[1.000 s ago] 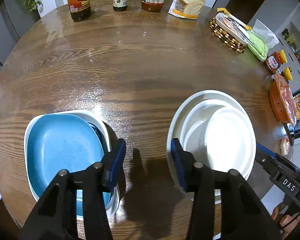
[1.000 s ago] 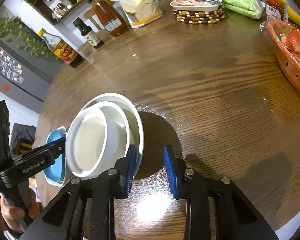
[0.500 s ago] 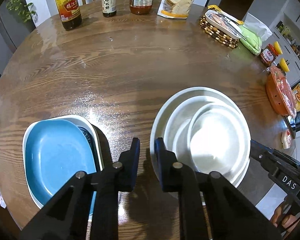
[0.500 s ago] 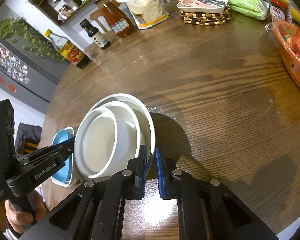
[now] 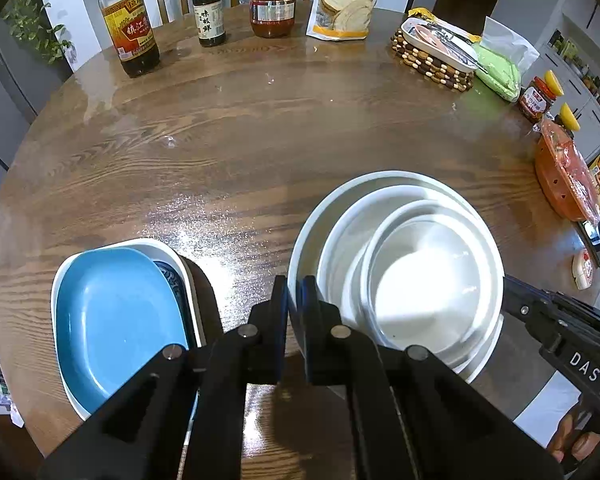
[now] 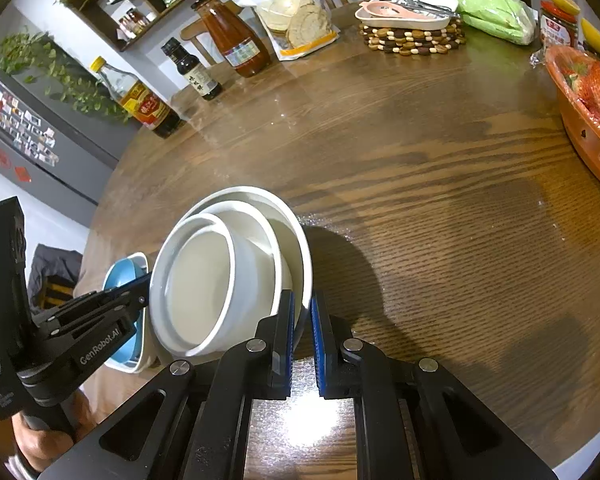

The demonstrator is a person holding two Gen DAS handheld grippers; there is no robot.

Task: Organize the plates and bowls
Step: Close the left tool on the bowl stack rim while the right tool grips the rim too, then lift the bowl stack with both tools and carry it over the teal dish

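Observation:
A stack of white dishes stands on the round wooden table: a wide white plate (image 5: 332,204) (image 6: 300,236) with two nested white bowls (image 5: 428,280) (image 6: 204,280) in it. My left gripper (image 5: 294,296) is shut on the plate's left rim. My right gripper (image 6: 303,312) is shut on the same plate's opposite rim. To the left lies a blue plate (image 5: 116,320) (image 6: 120,276), stacked inside a white rectangular dish (image 5: 168,246) with a dark patterned dish between them.
Along the far edge stand three bottles (image 5: 130,32), a flour bag (image 5: 348,0), a beaded trivet (image 5: 432,64) bearing a dish, and a green bag (image 5: 496,72). Jars and an orange basket (image 5: 564,176) sit at the right. The table's near edge runs just below the grippers.
Both grippers went from open to shut, each closing on the white plate's rim. The left gripper shifted right, from between the two stacks to the white stack's edge.

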